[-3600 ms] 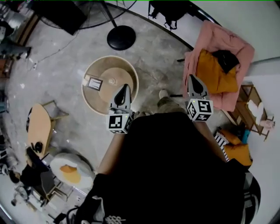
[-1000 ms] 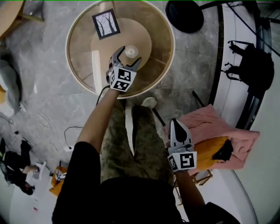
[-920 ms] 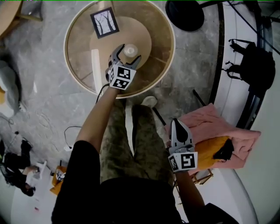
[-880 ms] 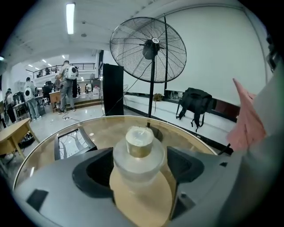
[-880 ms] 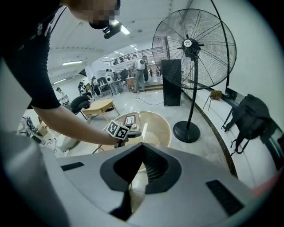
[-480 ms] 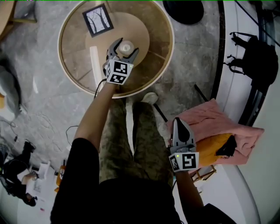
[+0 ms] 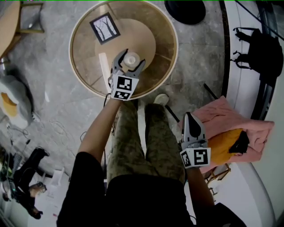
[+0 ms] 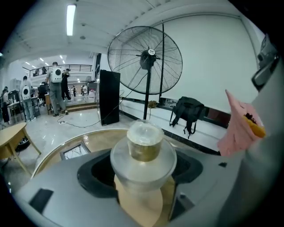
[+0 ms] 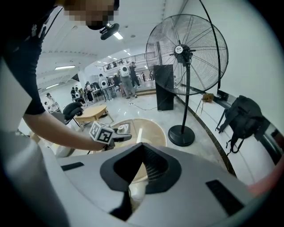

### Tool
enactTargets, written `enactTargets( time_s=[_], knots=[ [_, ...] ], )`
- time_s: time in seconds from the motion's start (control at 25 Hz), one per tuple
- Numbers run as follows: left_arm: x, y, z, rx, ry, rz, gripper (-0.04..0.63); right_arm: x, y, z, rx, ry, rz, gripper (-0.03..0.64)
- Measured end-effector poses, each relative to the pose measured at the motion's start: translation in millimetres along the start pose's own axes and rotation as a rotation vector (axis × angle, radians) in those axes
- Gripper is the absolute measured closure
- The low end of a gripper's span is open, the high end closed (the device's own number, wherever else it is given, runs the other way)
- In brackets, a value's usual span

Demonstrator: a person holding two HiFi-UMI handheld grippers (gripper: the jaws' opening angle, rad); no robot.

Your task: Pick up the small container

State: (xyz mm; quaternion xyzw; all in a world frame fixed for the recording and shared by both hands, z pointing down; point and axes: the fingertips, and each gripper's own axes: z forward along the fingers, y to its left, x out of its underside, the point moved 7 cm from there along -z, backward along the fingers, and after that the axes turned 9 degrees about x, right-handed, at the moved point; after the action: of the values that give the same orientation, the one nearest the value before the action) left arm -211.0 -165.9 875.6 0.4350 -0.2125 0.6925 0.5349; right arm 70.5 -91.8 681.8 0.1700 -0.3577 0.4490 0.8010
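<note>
Seen from above, a person stands at a low round table (image 7: 165, 53) and holds a two-jaw tool in each hand. The left gripper (image 7: 131, 61) reaches out over the raised middle disc (image 7: 144, 37) of the table. Its jaws have just been closing a little and now pinch the small container (image 7: 130, 58), which sits between them near their tips. The left gripper view shows the container as a clear jar with a wide pale collar that meets a jaw on either side. Whether the jar has left the disc cannot be told.

The right gripper (image 7: 188, 118) hangs beside the person's right leg, well apart from the table. Its jaws are pressed together with nothing between them.

A small framed picture (image 7: 105, 28) lies on the table on the far side of the disc. Beyond the table stands the black base of a fan (image 7: 184, 11). A pink cloth (image 7: 242, 126) lies to the person's right, and a black backpack (image 7: 255, 42) lies farther off.
</note>
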Motion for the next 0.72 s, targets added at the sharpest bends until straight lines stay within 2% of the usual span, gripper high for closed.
enactTargets(
  time_s=[0.16,0.32,0.56,0.72],
  knots=[
    [-55.4,-31.6,-62.5,0.054,-0.003,0.022,0.245,-47.7,5.0,-24.1,0.013,-0.077,0.034,0.595],
    [-129.7,-59.1,-134.1,0.088,-0.025,0.019,0.246,-105.7,12.6,-52.4,0.029,-0.136,0.102,0.595],
    [-227.0,-78.3,-238.3,0.052,-0.077,-0.092,0.245,-196.3,34.7,-99.9,0.026,-0.276,0.053,0.595],
    [-270.5,-96.1,-301.9,0.041,-0.126,-0.101,0.247,-228.3,38.3,-132.3,-0.015,-0.308,0.035,0.595]
  ],
)
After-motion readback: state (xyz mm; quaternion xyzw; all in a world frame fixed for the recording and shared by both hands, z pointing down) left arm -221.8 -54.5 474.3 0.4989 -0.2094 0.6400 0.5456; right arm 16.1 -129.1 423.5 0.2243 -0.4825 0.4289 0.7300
